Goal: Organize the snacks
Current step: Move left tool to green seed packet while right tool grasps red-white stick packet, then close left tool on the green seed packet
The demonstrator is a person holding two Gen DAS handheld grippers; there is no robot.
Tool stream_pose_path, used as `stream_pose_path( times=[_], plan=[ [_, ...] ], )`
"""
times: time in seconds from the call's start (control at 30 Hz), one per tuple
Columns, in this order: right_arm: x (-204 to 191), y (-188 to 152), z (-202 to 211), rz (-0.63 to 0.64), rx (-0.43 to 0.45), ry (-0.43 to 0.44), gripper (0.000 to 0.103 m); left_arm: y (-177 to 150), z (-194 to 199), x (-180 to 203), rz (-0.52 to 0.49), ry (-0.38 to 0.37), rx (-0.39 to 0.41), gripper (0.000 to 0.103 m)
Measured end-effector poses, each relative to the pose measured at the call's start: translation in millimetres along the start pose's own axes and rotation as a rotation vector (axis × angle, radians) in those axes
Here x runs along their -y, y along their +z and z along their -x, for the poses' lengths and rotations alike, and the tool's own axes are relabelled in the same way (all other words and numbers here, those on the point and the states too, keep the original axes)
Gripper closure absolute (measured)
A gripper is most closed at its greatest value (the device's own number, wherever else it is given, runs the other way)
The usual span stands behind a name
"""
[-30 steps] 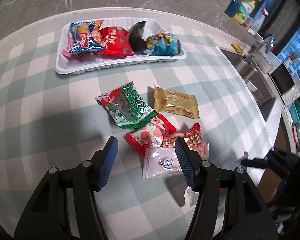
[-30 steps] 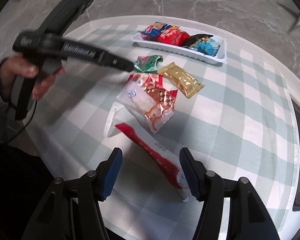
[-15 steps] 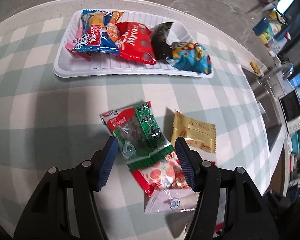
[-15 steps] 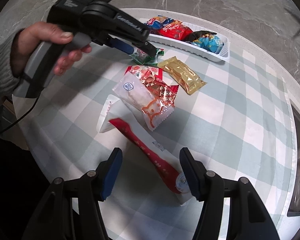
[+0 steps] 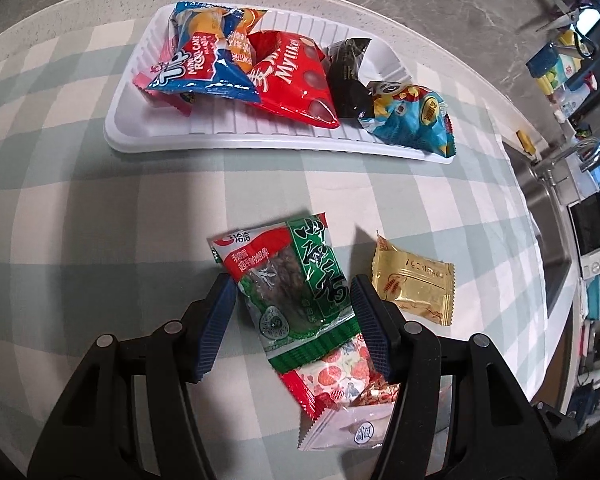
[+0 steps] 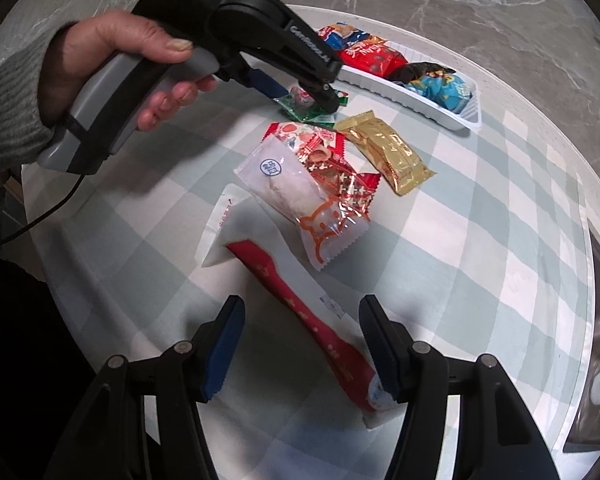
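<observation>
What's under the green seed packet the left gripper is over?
The green seed packet overlaps the top edge of a red-and-white fruit-print packet, which itself lies on a clear packet. Elsewhere it rests on checked cloth. Anything directly beneath is covered.

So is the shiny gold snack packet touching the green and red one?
Apart. In the left wrist view, checked tablecloth shows between the gold foil packet and the green and red packet.

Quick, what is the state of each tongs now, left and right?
Left tongs: open, straddling the green snack packet, not gripping.
Right tongs: open, holding nothing, above the long red packet.
</observation>
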State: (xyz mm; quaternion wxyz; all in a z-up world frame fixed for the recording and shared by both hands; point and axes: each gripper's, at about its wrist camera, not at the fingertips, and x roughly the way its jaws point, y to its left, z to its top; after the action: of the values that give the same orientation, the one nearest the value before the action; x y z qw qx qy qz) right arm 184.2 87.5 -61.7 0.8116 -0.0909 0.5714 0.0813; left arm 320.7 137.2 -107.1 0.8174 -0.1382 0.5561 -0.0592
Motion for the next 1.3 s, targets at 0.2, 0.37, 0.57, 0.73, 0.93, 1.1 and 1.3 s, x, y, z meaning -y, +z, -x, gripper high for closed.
stream_pose_path(
  times=[0.2,0.37,0.57,0.73,0.93,1.1,1.3],
  plan=[
    [-5.1,-0.5,-5.8,0.023,-0.022,-0.012,0.052,-0.6,-3.3,7.6,-0.066,0.02,0.02,0.047],
    [-2.7,-1.6,-5.6,0.021,-0.024,-0.023,0.076,-4.6,-3.5,10.1,-0.115,0.021,0.041,0.074],
    [4.2,-3.3,0.4,-0.029,-0.004,0.04,0.086,-6.4,0.1,3.1,-0.11,-0.031,0.06,0.083],
    [14.0,-6.7,6.2,-0.119,0.022,0.108,0.087,-7.8,6.7,-0.8,-0.125,-0.044,0.07,0.085],
    [24.0,-8.2,11.3,-0.188,0.048,0.157,0.089,-8.4,8.9,-3.7,-0.144,-0.039,0.068,0.085],
    [20.6,-8.3,8.6,-0.179,0.04,0.14,0.088,-5.9,5.4,2.8,-0.198,0.044,0.059,0.065],
    [14.7,-9.6,6.2,-0.158,0.029,0.108,0.086,-3.1,5.1,8.4,-0.252,0.073,0.074,0.043]
  ],
)
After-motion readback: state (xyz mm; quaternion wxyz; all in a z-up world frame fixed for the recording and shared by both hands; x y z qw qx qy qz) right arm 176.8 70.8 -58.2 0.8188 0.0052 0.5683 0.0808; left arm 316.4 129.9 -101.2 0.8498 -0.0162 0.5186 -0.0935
